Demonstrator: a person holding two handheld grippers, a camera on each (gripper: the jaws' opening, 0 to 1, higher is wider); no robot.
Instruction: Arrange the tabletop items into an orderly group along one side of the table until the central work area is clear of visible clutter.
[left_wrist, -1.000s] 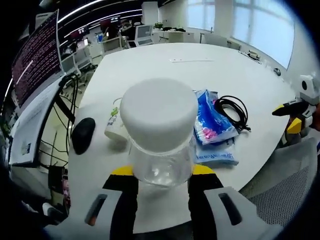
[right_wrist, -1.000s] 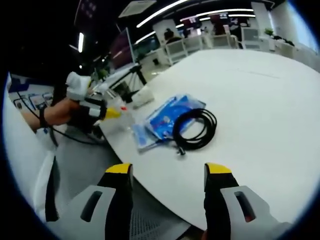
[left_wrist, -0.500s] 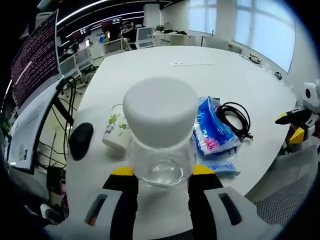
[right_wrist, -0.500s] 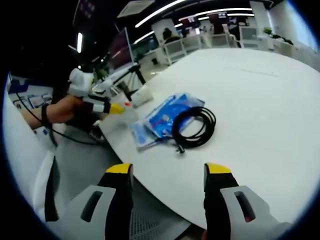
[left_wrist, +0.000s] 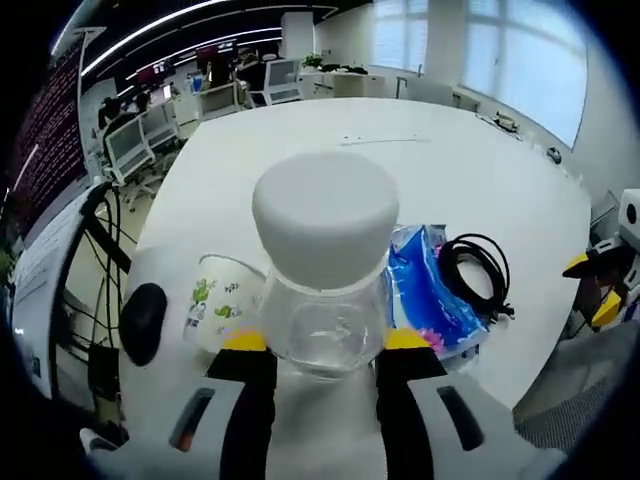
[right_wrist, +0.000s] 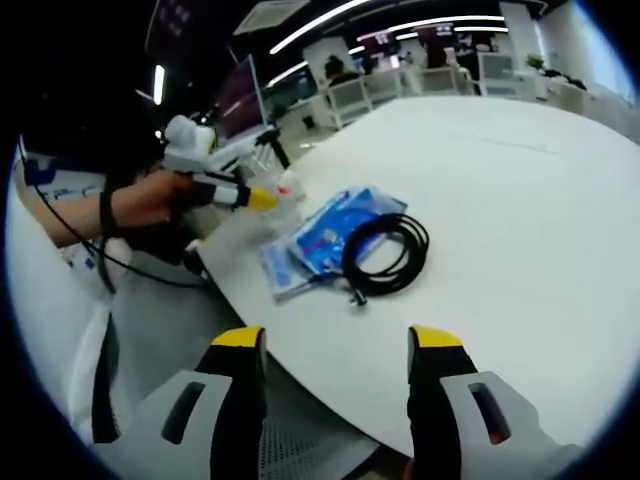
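Observation:
In the left gripper view my left gripper (left_wrist: 322, 345) is shut on a clear jar (left_wrist: 322, 325) with a white lid (left_wrist: 325, 218), held upright above the near edge of the white table (left_wrist: 400, 160). Just behind the jar a printed paper cup (left_wrist: 220, 303) lies on its side. To its right lie blue packets (left_wrist: 440, 305) and a coiled black cable (left_wrist: 478, 272). The right gripper view has my right gripper (right_wrist: 338, 350) open and empty off the table's edge, facing the cable (right_wrist: 388, 255) and packets (right_wrist: 325, 235). There a hand holds the left gripper (right_wrist: 250, 197) beside the packets.
A black mouse (left_wrist: 143, 322) rests at the table's left edge beside hanging cables. The other gripper (left_wrist: 605, 290) sits at the right rim of the left gripper view. A strip of paper (left_wrist: 385, 140) lies far across the table. Office desks and monitors stand beyond.
My left gripper has carried the jar forward over the table edge, nearer the cup and packets. In the right gripper view that hand has risen and moved right. My right gripper has barely moved.

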